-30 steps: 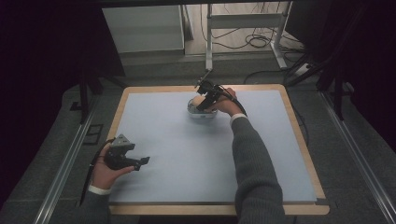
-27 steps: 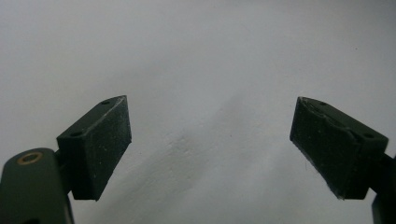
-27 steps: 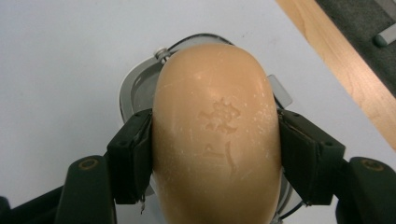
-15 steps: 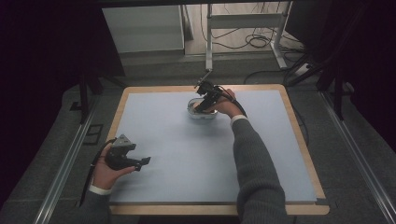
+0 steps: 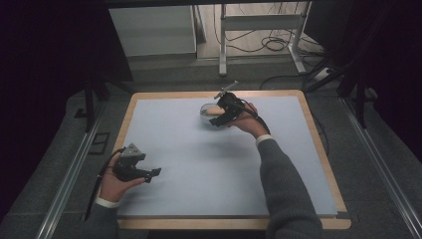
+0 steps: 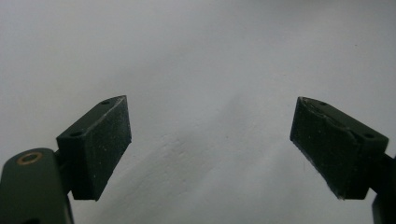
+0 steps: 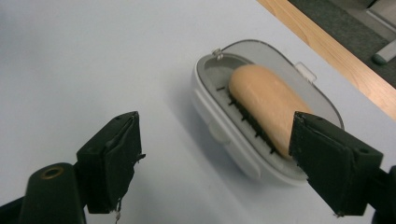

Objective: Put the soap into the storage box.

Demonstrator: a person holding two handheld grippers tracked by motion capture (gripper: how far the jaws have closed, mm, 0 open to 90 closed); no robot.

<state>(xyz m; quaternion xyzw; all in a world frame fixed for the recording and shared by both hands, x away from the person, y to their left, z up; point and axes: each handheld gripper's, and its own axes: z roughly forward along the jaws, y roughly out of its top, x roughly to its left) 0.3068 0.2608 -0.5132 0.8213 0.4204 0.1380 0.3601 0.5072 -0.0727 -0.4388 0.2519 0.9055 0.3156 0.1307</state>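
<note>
Orange-tan soap bar (image 7: 268, 103) in white-grey dish (image 7: 224, 135); pale blue table (image 5: 199, 164), black fingers (image 7: 109, 161)

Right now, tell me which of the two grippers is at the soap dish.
The right gripper, at the table's far side, open over the white soap dish holding the orange soap. The left gripper sits open over bare table near the person.

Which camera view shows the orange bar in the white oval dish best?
The right gripper view: the orange bar lies close and sharp on the slotted grid of the white dish, beyond the open right claw. The high view shows the bar small, beside that claw. The left gripper view faces bare table.
</note>
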